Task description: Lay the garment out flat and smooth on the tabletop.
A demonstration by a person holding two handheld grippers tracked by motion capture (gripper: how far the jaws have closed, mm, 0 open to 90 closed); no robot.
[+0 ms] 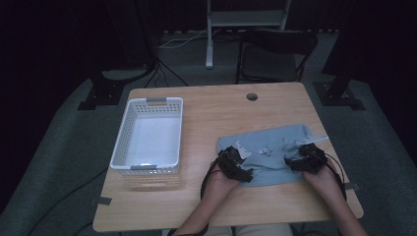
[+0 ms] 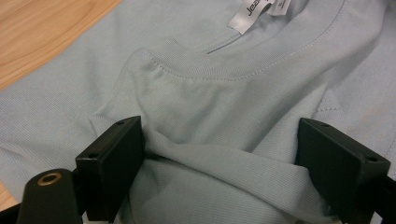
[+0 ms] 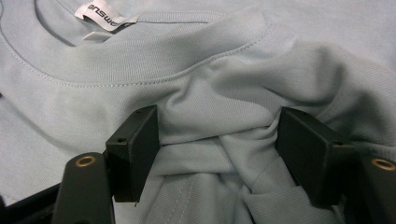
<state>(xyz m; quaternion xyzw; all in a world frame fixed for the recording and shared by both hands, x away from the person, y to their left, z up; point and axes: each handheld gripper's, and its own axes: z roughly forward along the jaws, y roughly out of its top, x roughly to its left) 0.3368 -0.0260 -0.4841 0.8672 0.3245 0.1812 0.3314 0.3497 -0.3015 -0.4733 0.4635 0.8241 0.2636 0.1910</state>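
I have both hand-held grippers, left (image 1: 235,166) and right (image 1: 306,158), wide open, each straddling a bunched fold of the shirt (image 1: 275,147). The shirt lies right of the basket (image 1: 147,135). I judge I'm ready to pinch near the collar for folding.

left gripper (image 1: 235,164): black, trailing cable | right gripper (image 1: 306,160): black | fingers (image 2: 112,168): screwed pads

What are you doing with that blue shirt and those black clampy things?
A person holds a gripper in each hand over a light blue T-shirt lying on the wooden table. The left gripper and the right gripper each have open jaws with a bunched fold of the shirt between them, near the collar. A white basket sits empty on the left.
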